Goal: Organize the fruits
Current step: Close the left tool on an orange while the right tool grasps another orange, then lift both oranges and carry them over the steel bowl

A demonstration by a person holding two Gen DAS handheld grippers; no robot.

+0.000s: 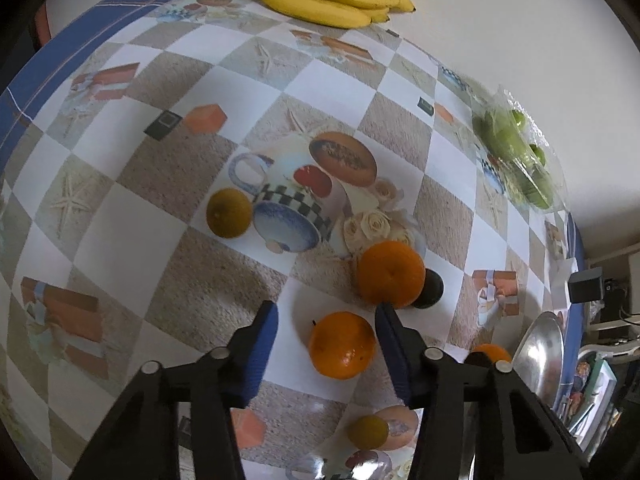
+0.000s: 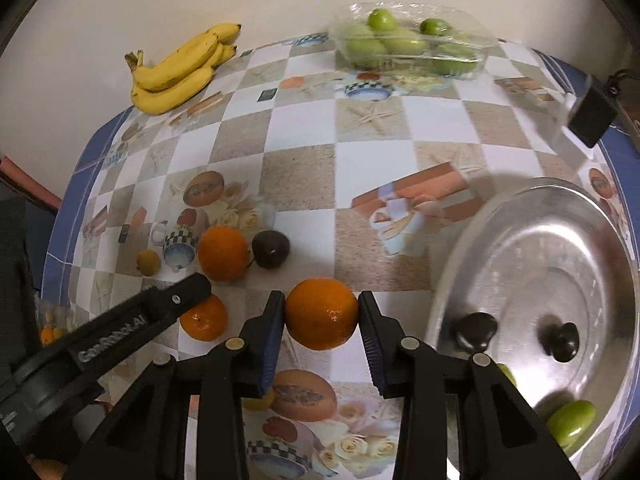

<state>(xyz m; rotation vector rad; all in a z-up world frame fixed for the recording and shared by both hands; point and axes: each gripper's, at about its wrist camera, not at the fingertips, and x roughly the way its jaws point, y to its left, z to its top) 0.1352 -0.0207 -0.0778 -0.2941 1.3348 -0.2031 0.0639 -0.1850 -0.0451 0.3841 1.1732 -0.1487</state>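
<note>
left wrist: steep, close | right wrist: same | shared: table (image 1: 320,80), bananas (image 2: 176,72)

Three oranges (image 2: 322,313) (image 2: 223,253) (image 2: 204,317) lie in the near-centre zone of the patterned table — one off to the right, two close together on the left. A dark round fruit (image 2: 271,249) sits just beside the upper-left orange. A banana bunch (image 2: 180,70) lies at the far edge. Green fruits (image 2: 404,46) fill a clear plastic tray. The steel plate (image 2: 520,240) carries one green fruit (image 2: 571,424) and a dark fruit (image 2: 476,331).
</note>
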